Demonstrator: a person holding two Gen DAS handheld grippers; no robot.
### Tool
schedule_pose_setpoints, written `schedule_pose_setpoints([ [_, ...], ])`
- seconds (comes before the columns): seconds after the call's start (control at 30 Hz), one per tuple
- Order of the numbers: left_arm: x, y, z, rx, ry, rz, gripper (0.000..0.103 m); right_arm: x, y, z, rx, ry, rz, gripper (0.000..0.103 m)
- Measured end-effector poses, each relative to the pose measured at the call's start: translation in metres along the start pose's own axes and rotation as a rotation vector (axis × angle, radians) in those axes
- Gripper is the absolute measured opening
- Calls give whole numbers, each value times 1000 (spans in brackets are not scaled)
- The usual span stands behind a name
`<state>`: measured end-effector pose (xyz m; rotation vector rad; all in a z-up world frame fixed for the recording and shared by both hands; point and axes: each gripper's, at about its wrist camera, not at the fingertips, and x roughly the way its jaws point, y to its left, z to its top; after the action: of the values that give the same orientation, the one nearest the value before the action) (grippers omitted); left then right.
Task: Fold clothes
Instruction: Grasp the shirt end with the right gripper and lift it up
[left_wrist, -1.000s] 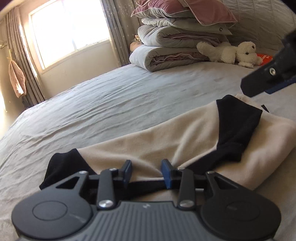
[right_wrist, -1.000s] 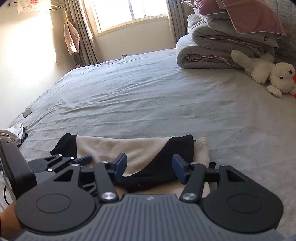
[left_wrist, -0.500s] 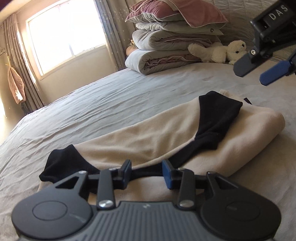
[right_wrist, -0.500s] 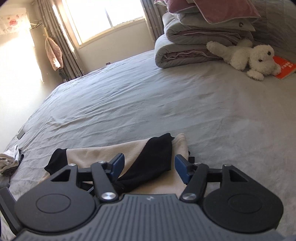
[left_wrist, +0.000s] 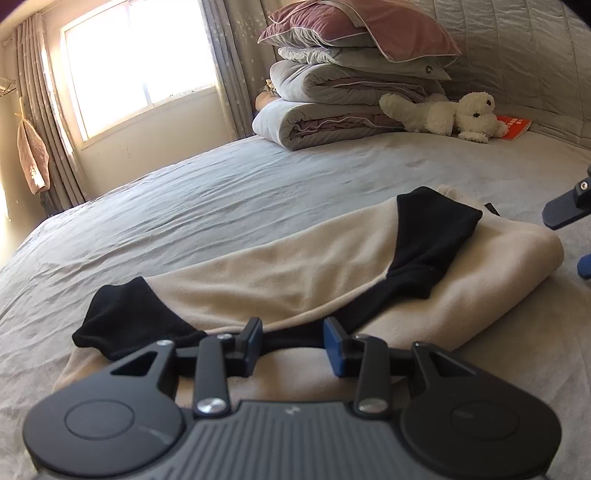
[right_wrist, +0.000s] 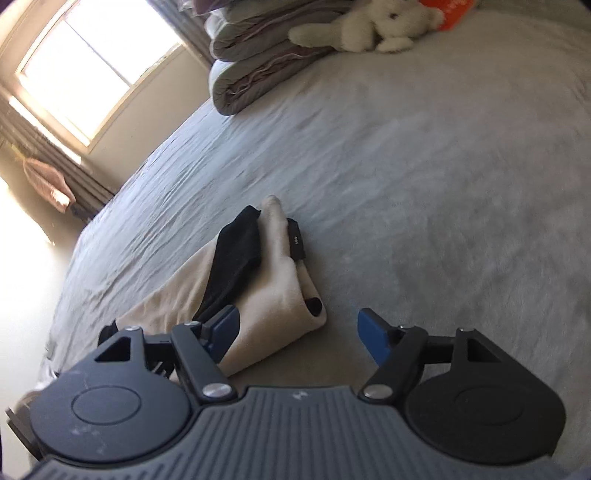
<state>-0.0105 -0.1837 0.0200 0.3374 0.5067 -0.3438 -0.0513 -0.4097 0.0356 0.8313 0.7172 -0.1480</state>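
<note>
Fleece, by its look: the garment (left_wrist: 303, 273) on the grey bed (left_wrist: 184, 206) is soft, thick and light, so I judge it will sag and bend wherever it is not supported, and it should not slip much on the sheet. It lies as a long cream bundle, already doubled over along its length, with rounded, puffy folds. The best hold seems to be the thick rounded end (right_wrist: 291, 295) at the right or the near long edge, where several layers can be pinched together; one layer alone would probably pull out of the bundle.

The black sleeves (left_wrist: 432, 240) lie across the cream body, one toward each end, joined by a dark band near the left gripper (left_wrist: 293, 341). A small black tag (right_wrist: 296, 240) shows at the far end.

The left gripper hovers over the near edge with jaws apart, nothing between them. The right gripper (right_wrist: 298, 334) is tilted beside the rounded end, jaws wide apart, also holding nothing.
</note>
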Motion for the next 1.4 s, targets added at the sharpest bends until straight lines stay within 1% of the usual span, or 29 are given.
schedule_pose_setpoints([
  [0.07, 0, 1, 0, -5, 2, -4, 38, 9, -11, -1, 94, 20, 25, 74],
  [0.1, 1, 2, 0, -9, 2, -7, 38, 12, -11, -2, 114, 12, 25, 75],
  [0.4, 1, 4, 0, -24, 3, -21, 38, 30, 6, -13, 140, -76, 71, 76],
  [0.47, 1, 4, 0, -27, 3, -24, 37, 32, 8, -13, 154, -95, 85, 65],
  [0.5, 1, 4, 0, -29, 2, -25, 37, 33, 9, -13, 159, -98, 96, 49],
  [0.53, 1, 5, 0, -30, 2, -26, 37, 33, 11, -13, 157, -106, 97, 36],
  [0.63, 1, 4, -1, -29, 0, -25, 37, 28, 20, -15, 130, -157, 105, 27],
  [0.73, 1, 5, -1, -30, -2, -26, 37, 18, 38, -16, 47, -214, 133, 24],
  [0.87, 0, 7, -2, -38, -3, -36, 37, 10, 62, -20, -67, -263, 171, 23],
  [1.0, 0, 11, -2, -48, -4, -49, 37, 9, 72, -20, -103, -285, 192, 22],
  [1.17, 0, 15, -2, -61, -5, -67, 37, 17, 84, -19, -151, -303, 184, 22],
  [1.2, 0, 18, -2, -71, -6, -83, 37, 19, 87, -18, -160, -308, 180, 22],
  [1.23, -1, 27, -1, -102, -2, -127, 38, 20, 89, -18, -174, -314, 175, 22],
  [1.33, -9, 70, 5, -236, 27, -303, 41, 20, 104, -21, -277, -344, 169, 21],
  [1.4, -24, 109, 9, -344, 31, -385, 41, 20, 121, -28, -393, -362, 177, 21],
])
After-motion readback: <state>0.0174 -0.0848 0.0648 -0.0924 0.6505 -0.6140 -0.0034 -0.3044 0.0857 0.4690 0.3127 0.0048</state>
